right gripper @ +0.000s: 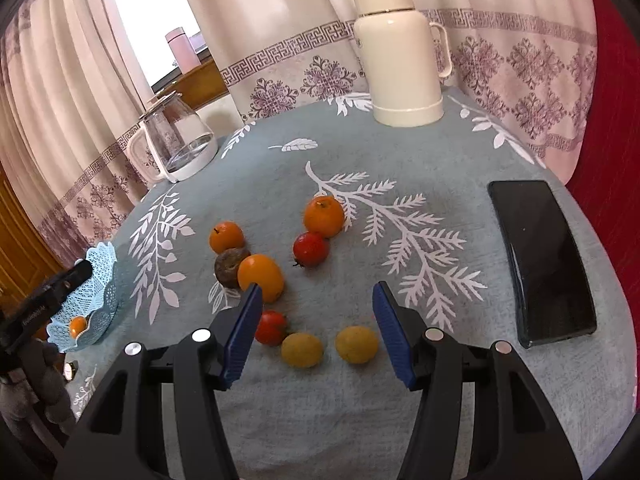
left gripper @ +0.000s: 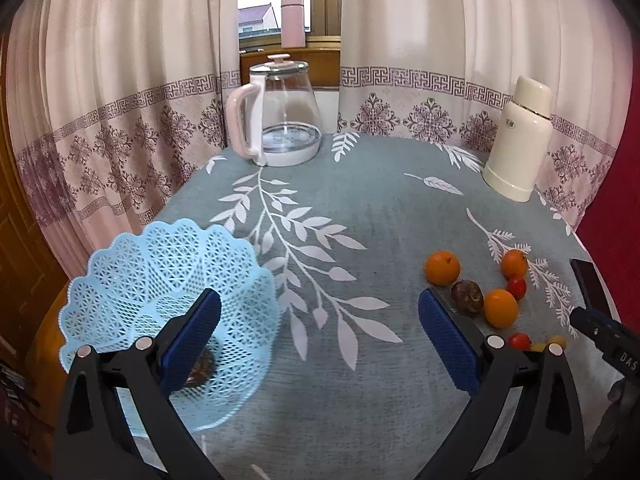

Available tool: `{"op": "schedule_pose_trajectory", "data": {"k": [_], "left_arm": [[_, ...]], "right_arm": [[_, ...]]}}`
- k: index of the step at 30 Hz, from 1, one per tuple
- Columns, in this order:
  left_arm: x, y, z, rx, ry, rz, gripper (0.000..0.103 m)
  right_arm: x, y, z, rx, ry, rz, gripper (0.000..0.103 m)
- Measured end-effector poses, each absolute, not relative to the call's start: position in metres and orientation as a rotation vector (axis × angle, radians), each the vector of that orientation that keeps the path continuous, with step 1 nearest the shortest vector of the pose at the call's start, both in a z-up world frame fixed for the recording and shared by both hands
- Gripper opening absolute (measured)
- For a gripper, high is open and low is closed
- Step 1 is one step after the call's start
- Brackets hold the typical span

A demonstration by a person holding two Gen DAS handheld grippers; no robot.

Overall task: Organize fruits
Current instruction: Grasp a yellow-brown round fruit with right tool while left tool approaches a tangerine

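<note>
A light blue lattice basket [left gripper: 160,280] stands at the table's left edge, with a dark brown fruit [left gripper: 202,366] inside; the right wrist view shows the basket [right gripper: 96,296] holding an orange fruit [right gripper: 78,326]. My left gripper [left gripper: 320,332] is open and empty, its left finger over the basket's rim. Loose fruit lies to the right: oranges [left gripper: 442,267] [left gripper: 500,308], a brown fruit [left gripper: 467,297], red tomatoes [left gripper: 517,286]. My right gripper [right gripper: 318,320] is open above two yellow fruits [right gripper: 302,350] [right gripper: 357,345] and a red tomato [right gripper: 271,327]. An orange [right gripper: 261,276] touches a brown fruit [right gripper: 229,267].
A glass kettle [left gripper: 280,120] with a pink handle stands at the back, and a cream thermos [left gripper: 518,140] at the back right. A black phone [right gripper: 544,260] lies at the table's right edge. Curtains hang behind. The cloth's middle [left gripper: 360,220] is bare.
</note>
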State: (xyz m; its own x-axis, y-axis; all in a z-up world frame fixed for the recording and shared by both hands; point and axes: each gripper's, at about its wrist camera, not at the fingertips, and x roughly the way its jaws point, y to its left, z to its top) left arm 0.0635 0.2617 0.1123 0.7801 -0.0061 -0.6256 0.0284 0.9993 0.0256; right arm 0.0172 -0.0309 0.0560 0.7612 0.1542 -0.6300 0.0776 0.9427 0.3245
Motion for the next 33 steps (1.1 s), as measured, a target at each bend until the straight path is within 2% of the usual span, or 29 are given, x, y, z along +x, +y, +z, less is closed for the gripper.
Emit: {"op": "schedule_pose_trajectory", "data": {"k": [7,14,22,25,27,33], "left_arm": [[0.069,0.238,0.091,0.068,0.717,-0.057,0.1],[0.071,0.224,0.081,0.093,0.734,-0.08,0.1],[0.074,0.225,0.079,0.1,0.741,-0.06,0.1],[0.076,0.224,0.078,0.104,0.744,-0.057,0.1],[0.078,0.223,0.077,0.107,0.745,-0.06,0.1],[0.087,0.218,0.074,0.122,0.751,-0.064,0.1]], "right_arm": [[0.005,-0.05,0.032,0.339,0.766,-0.005,0.057],[0.003,-0.038,0.025,0.223,0.792,0.004,0.048],[0.017,-0.029,0.02,0.178,0.821,0.044,0.044],[0.021,-0.03,0.017,0.192,0.832,0.051,0.04],[0.024,-0.032,0.015,0.208,0.843,0.064,0.034],[0.024,-0.029,0.014,0.21,0.841,0.08,0.028]]}}
